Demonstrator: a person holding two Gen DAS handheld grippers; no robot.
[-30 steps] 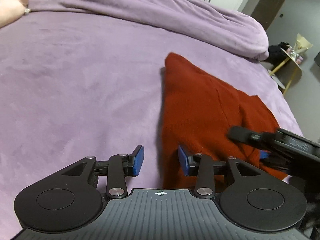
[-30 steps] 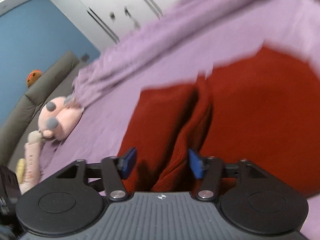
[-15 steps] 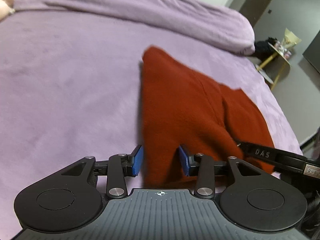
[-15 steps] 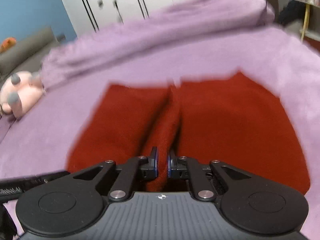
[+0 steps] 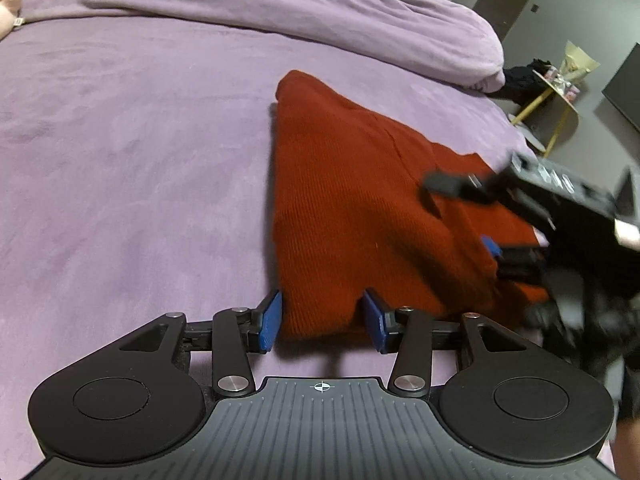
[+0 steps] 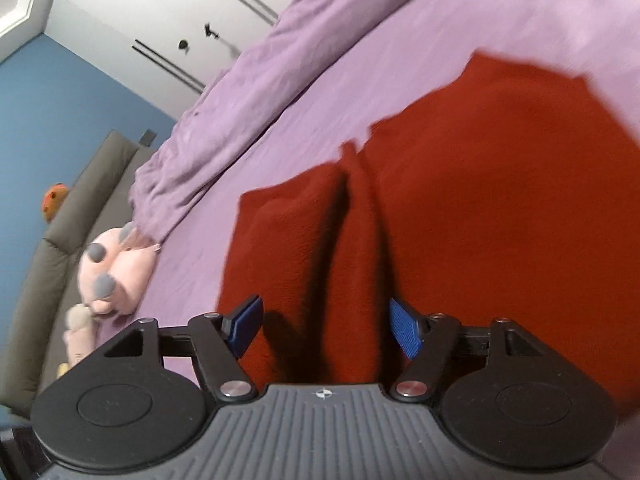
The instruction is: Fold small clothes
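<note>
Spread on the purple bedspread (image 5: pixel 132 152), the red knit garment (image 5: pixel 352 208) looks soft, light and floppy, best pinched at its near hem, which sits unclamped between the opening jaws of left gripper (image 5: pixel 322 322) and right gripper (image 6: pixel 326 330).

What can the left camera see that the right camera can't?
Only the left wrist view shows the yellow side table and the right gripper, its jaws opening over the cloth. Only the right wrist view shows the pink plush toy, the grey sofa and the white wardrobe. Both show the red garment on the purple bed.
</note>
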